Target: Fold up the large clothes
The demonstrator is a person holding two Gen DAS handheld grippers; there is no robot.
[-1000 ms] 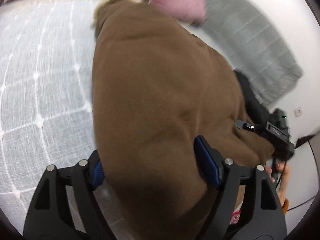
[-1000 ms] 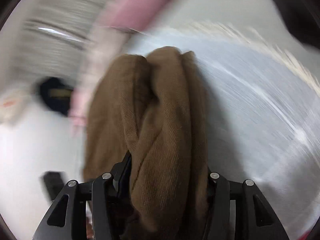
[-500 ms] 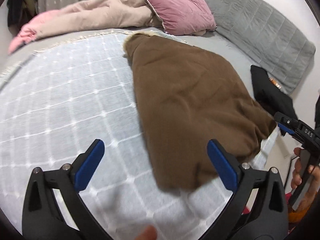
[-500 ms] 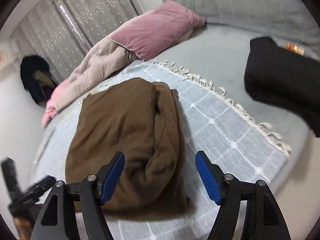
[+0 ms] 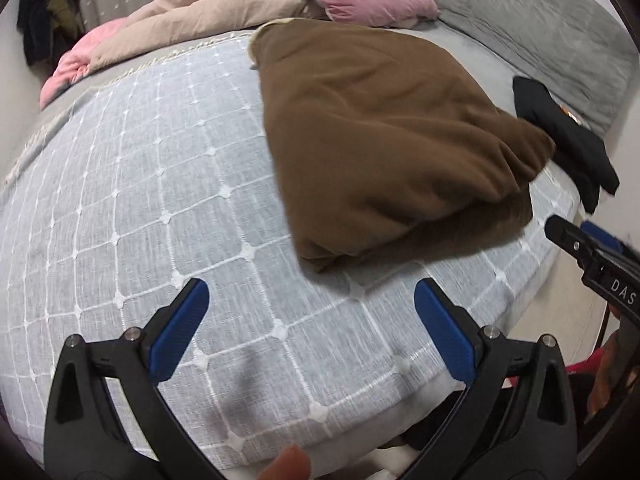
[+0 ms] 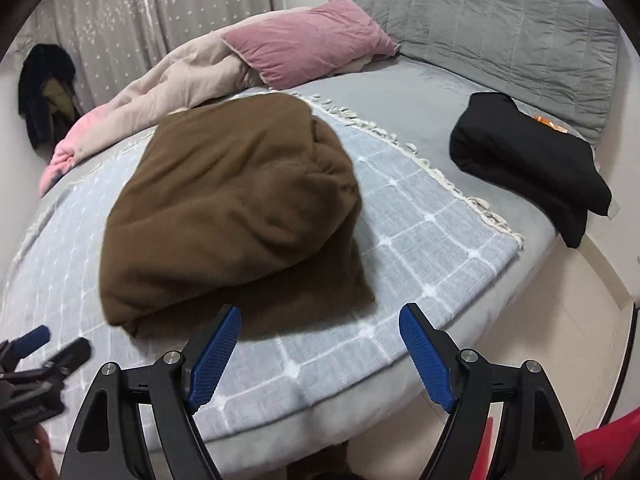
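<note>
A brown garment (image 5: 384,132) lies folded in a bundle on the light grey checked blanket (image 5: 140,208) on the bed; it also shows in the right wrist view (image 6: 232,216). My left gripper (image 5: 312,312) is open and empty, held above the blanket just short of the bundle's near edge. My right gripper (image 6: 320,340) is open and empty, held near the bundle's front edge. Each gripper shows at the edge of the other's view: the right gripper (image 5: 592,248) and the left gripper (image 6: 44,348).
A folded black garment (image 6: 528,164) lies at the bed's right edge. A pink pillow (image 6: 312,44), a beige and pink duvet (image 6: 160,92) and a grey headboard (image 6: 500,28) lie at the back. Dark clothes (image 6: 44,92) hang by the curtain. The floor (image 6: 560,320) lies to the right.
Both grippers were shut on the brown garment a second ago. They have opened, let it go onto the blanket and drawn back from it.
</note>
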